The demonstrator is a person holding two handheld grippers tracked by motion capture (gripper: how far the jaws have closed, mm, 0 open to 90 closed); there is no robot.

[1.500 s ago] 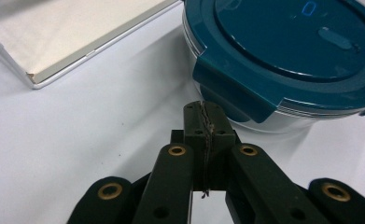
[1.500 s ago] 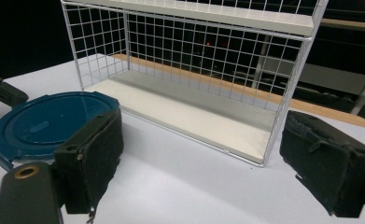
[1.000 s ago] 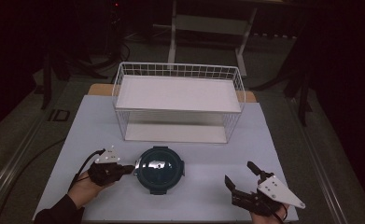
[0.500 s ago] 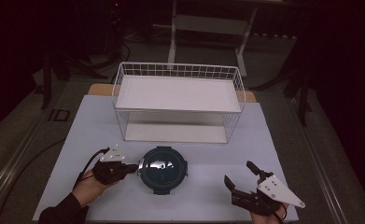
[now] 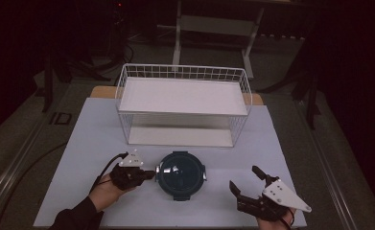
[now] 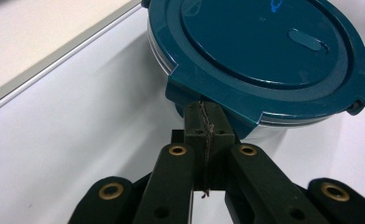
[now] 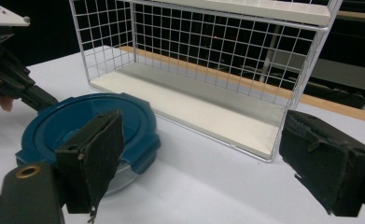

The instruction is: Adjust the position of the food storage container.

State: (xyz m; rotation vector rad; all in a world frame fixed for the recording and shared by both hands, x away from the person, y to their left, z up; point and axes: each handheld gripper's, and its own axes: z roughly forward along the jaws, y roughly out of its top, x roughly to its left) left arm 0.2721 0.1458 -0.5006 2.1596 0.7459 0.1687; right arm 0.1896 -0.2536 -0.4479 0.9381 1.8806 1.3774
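A round dark-teal lidded container [image 5: 180, 175] sits on the white table in front of the wire rack. My left gripper [image 5: 149, 175] is shut, with nothing between its pads. Its tip touches the container's left rim. In the left gripper view the closed tips [image 6: 207, 112] meet the edge of the lid [image 6: 264, 46] beside a latch tab. My right gripper [image 5: 244, 177] rests open near the front right, apart from the container. In the right gripper view its pads [image 7: 101, 154] stand wide, framing the container [image 7: 77, 126] and the left gripper [image 7: 35, 100] beyond it.
A white wire rack [image 5: 182, 96] with an upper and a lower shelf stands behind the container; its mesh front [image 7: 208, 93] appears in the right gripper view. The white table [image 5: 94, 139] has bare room to the left and right. Dark floor surrounds it.
My left gripper has moved to the right, and the container has slid to the right with it. The right gripper has stayed where it was.
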